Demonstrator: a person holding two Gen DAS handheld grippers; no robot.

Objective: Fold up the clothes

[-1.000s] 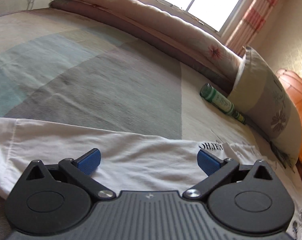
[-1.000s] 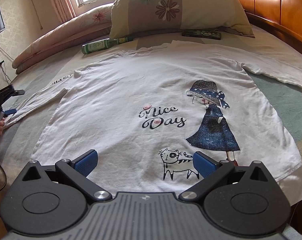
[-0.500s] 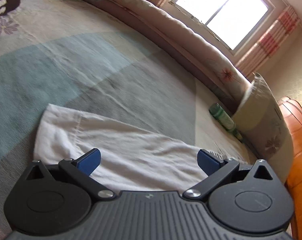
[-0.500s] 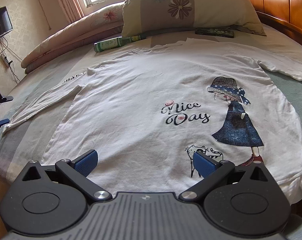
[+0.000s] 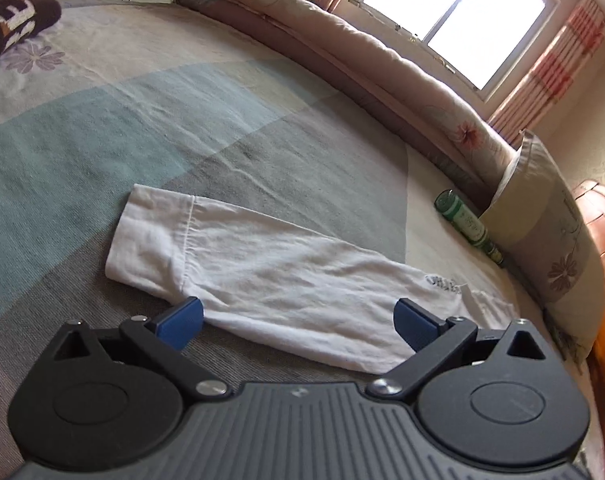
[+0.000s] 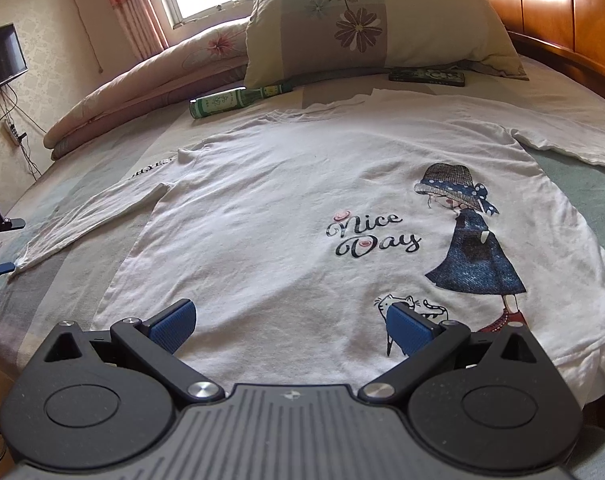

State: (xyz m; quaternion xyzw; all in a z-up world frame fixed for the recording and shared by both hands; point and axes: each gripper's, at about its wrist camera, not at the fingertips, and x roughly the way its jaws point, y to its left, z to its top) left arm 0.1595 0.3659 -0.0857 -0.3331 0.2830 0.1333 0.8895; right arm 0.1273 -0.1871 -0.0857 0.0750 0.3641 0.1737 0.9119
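the white long-sleeved shirt [image 6: 286, 216] lies print-up and spread flat on the bed [image 5: 102, 128], both sleeves stretched out to the sides, so the fold looks not yet begun and the step in hand is the first sleeve. the left gripper [image 5: 298, 320] hovers over the sleeve [image 5: 262, 272], its fingers [image 5: 180, 316] released and spread wide with nothing between them; the cloth runs across the gap, and the cuff [image 5: 150, 232] lies just beyond the tip of the finger on the cuff side. the right gripper [image 6: 290, 328] hangs low over the shirt's hem, also released and empty, the hem passing under and between its fingers [image 6: 170, 324].

as a judgement, the next move calls for the left fingers to drop onto the sleeve near the cuff, pinch both layers, and carry it across onto the shirt's body, while the right either pins the hem or waits.

ahead of the left fingers the bed is bare cover, open room for the swing. far beyond them a green bottle [image 5: 468, 226] lies against the pillow [image 5: 542, 232], well apart from the sleeve but near the shirt's shoulder, and a dark flat case [image 6: 426, 76] rests by the collar in the right wrist view. the hem sits close to the mattress edge beneath the right fingers, so a careless tug could drag it off.
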